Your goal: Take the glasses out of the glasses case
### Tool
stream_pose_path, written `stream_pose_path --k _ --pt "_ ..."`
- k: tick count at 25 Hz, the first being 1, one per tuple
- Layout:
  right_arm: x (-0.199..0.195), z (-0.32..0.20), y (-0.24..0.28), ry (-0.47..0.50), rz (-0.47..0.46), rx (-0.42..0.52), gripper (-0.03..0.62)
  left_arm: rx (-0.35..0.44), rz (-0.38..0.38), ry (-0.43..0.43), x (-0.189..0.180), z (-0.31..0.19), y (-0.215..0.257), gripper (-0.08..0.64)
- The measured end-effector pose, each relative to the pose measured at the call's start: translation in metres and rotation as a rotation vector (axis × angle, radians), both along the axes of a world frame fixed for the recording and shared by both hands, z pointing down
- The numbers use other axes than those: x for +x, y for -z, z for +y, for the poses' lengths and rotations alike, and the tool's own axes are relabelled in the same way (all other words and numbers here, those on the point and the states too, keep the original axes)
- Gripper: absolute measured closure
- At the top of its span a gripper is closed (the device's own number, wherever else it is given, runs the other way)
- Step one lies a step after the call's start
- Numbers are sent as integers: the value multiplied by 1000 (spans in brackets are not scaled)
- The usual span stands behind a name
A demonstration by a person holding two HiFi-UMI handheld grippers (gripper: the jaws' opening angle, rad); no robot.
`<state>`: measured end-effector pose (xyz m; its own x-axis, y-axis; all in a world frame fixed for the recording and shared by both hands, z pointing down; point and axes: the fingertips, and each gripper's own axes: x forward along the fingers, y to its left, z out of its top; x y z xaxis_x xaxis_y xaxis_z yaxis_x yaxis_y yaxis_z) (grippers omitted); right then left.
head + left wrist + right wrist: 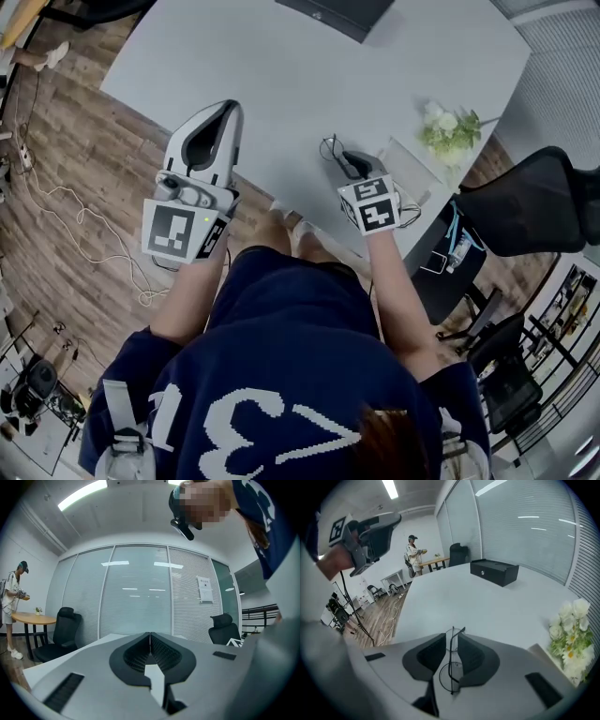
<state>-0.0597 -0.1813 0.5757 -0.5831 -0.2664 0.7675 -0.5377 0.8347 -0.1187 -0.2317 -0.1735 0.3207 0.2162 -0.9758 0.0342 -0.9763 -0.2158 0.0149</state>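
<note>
My right gripper (452, 639) is shut on a pair of thin round wire-frame glasses (451, 667), which stand on edge between the jaws above the white table (487, 606). In the head view the glasses (330, 147) stick out past the right gripper (343, 159) near the table's front edge. The black glasses case (494, 572) lies with its lid down far across the table, also at the top of the head view (337, 14). My left gripper (223, 109) is held up over the table's left edge, jaws shut on nothing (150, 637).
White flowers (450, 129) stand to the right of the right gripper, with a clear stand (405, 161) beside them. A black office chair (525, 202) sits off the table's right side. Cables (66, 202) lie on the wooden floor at left. A person (413, 550) stands at a far table.
</note>
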Motion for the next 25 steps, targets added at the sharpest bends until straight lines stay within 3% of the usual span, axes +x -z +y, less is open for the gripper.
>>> stream_pose_path --k 6,14,19,25 --pt "-2 -47 119 -73 -243 224 561 84 -22 -1 6 -7 36 543" --pt "-3 -63 288 -93 -587 511 566 219 -37 30 3 -3 95 543" --pt "11 -57 335 -118 -655 598 568 259 -57 26 8 -6 118 543" --pt "68 -53 350 -240 -640 667 568 277 -45 -84 49 -24 125 543"
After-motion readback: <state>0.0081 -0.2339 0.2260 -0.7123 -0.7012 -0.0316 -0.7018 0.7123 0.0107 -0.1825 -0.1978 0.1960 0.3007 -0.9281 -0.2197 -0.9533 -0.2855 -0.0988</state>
